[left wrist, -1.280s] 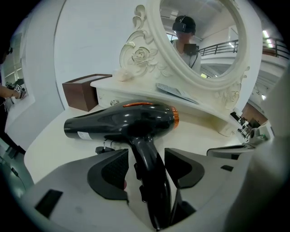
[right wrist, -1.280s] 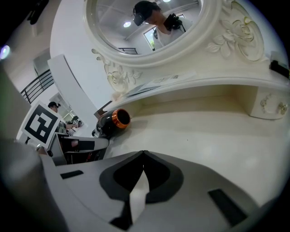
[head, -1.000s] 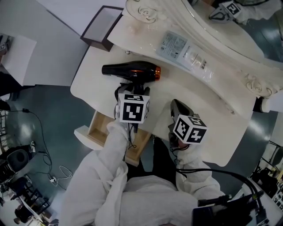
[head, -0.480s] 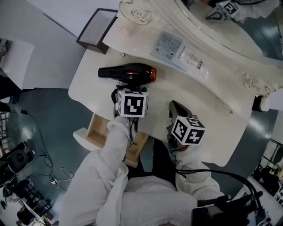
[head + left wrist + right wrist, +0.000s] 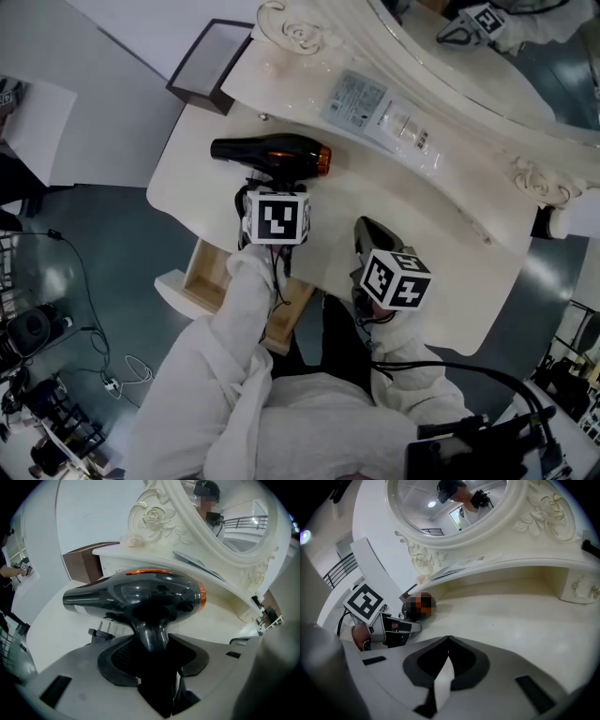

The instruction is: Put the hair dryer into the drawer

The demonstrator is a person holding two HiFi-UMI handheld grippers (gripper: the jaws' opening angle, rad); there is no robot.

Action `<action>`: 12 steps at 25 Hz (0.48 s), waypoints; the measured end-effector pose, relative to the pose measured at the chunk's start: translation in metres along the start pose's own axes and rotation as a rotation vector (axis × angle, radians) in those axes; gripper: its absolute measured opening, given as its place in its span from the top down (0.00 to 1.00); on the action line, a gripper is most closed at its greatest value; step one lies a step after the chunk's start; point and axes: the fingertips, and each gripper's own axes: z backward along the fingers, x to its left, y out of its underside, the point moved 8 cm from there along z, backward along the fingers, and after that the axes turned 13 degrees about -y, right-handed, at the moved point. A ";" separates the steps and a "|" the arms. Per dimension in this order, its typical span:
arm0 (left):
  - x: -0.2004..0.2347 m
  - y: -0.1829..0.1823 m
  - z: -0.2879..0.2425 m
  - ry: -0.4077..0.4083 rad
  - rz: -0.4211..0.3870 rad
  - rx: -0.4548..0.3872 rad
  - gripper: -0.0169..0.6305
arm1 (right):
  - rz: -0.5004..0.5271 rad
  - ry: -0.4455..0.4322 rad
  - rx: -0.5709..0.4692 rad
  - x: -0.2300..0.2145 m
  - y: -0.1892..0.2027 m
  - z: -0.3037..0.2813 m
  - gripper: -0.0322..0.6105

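Cream worktop [image 5: 441, 234] below me: left tongs [image 5: 152, 644] tilt steeply down and have just been closing, pads on the handle of the one hair dryer [image 5: 272, 150] lying there. Right tongs [image 5: 449, 639] hover, pinched together, empty. Head view alone shows the one open drawer [image 5: 211, 272]; left gripper view, the plug [image 5: 101, 632].

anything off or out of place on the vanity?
Nothing stands out. The hair dryer lies on its side on the tabletop, the drawer below its front edge stands open, and the plastic packet lies flat on the shelf. No spill or damage visible.
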 end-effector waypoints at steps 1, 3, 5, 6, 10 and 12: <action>0.000 0.002 0.000 0.007 0.018 -0.001 0.68 | 0.003 -0.002 0.000 0.001 0.000 0.001 0.85; -0.001 0.007 0.003 0.012 0.039 -0.004 0.69 | 0.008 -0.004 -0.002 0.002 -0.001 0.003 0.85; -0.002 0.011 0.006 0.014 0.044 -0.006 0.70 | 0.012 -0.002 -0.004 0.002 -0.002 0.005 0.85; -0.003 0.013 0.008 0.016 0.046 -0.006 0.70 | 0.014 -0.001 -0.006 0.002 -0.003 0.006 0.85; -0.002 0.018 0.015 0.037 0.070 -0.008 0.70 | 0.031 -0.001 -0.026 0.009 -0.007 0.011 0.85; -0.001 0.022 0.020 0.047 0.086 -0.010 0.70 | 0.033 0.000 -0.037 0.013 -0.007 0.016 0.85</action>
